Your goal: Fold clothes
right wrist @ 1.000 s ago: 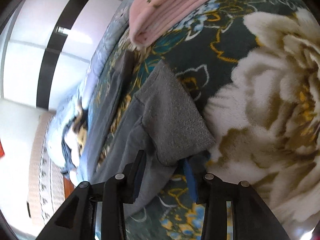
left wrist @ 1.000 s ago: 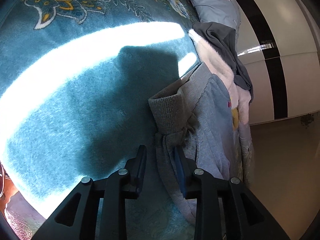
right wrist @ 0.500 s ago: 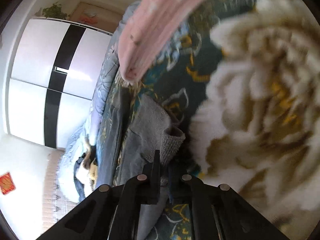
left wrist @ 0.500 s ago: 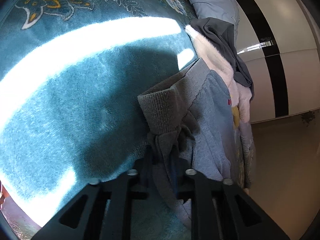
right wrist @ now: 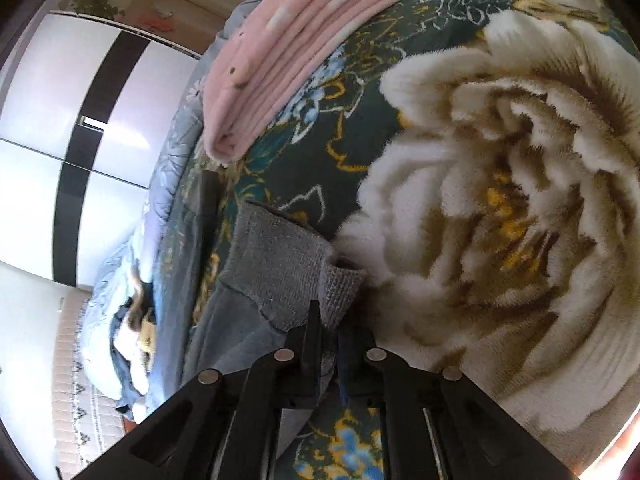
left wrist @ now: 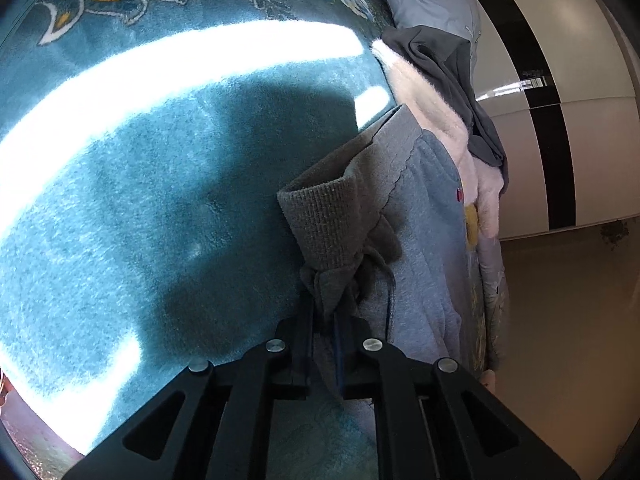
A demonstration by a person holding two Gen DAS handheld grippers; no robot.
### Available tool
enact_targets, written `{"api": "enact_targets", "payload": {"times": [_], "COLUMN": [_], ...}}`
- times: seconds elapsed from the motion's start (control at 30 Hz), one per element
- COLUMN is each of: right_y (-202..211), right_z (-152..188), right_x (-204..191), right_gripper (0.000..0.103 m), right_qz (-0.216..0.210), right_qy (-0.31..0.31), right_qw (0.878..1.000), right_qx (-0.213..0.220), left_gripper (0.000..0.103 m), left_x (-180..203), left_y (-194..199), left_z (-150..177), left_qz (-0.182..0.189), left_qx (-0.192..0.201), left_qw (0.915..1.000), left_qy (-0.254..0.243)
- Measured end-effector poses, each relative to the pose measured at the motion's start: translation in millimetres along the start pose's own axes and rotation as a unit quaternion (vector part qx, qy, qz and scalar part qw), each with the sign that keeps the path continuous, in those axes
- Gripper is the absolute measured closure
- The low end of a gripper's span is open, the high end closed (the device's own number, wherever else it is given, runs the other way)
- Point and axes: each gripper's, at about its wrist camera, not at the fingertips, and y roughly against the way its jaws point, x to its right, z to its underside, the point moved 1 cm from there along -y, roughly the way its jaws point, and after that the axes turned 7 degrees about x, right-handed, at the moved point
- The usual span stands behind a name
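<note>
A grey-blue sweatshirt [left wrist: 432,216] with darker ribbed cuffs lies on a teal flowered blanket [left wrist: 160,200]. My left gripper [left wrist: 326,332] is shut on the fabric just below a ribbed cuff [left wrist: 324,224], which is bunched and lifted. In the right wrist view the same sweatshirt [right wrist: 236,332] lies on the blanket [right wrist: 500,220], and my right gripper [right wrist: 328,328] is shut on the edge of another ribbed cuff [right wrist: 288,264].
A folded pink blanket [right wrist: 296,52] lies beyond the right gripper. A pile with white fleece [left wrist: 440,120] and dark grey cloth [left wrist: 452,72] sits at the bed edge. White and black wardrobe doors [left wrist: 568,128] and floor [left wrist: 560,320] lie past the bed.
Both grippers went from open around the cuffs to shut on them. The cuffs are now pinched, bunched and raised a little off the blanket.
</note>
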Motion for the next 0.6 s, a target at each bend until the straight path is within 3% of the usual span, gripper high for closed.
{"api": "enact_targets", "payload": {"times": [0.07,0.17,0.3,0.5,0.57,0.6], "right_y": [3.9,6.9,6.5,-5.5,-11.2,-14.0], "right_z": [1.6,9.8,19.6,39.0,41.5,42.7], "right_x": [0.9,3.3,9.0,-2.2,-7.1,-7.5], "right_gripper": [0.090,0.075,0.072,0.072,0.076,0.088], "right_qz": [-0.010,-0.023,-0.040,-0.040,-0.035,-0.031], "right_qy": [0.003,0.008,0.004,0.015,0.010,0.008], "right_qw": [1.000,0.999,0.998,0.997,0.997,0.998], "right_qx": [-0.003,-0.021,-0.045,-0.067,-0.063,-0.063], "left_gripper": [0.095,0.095,0.095,0.095,0.095,0.095], "left_x": [-0.7,-4.5,-4.8,-0.7,2.4,4.9], "left_y": [0.6,1.5,2.4,2.3,2.9,4.2], "left_z": [0.6,0.4,0.9,0.8,0.8,0.7], "left_qz": [0.001,0.007,0.005,-0.007,-0.013,-0.015], "left_qx": [0.000,-0.003,-0.003,-0.001,0.002,0.004], "left_qw": [1.0000,0.9999,1.0000,1.0000,0.9999,0.9999], "left_qy": [0.000,0.008,0.006,-0.001,-0.002,-0.005]}}
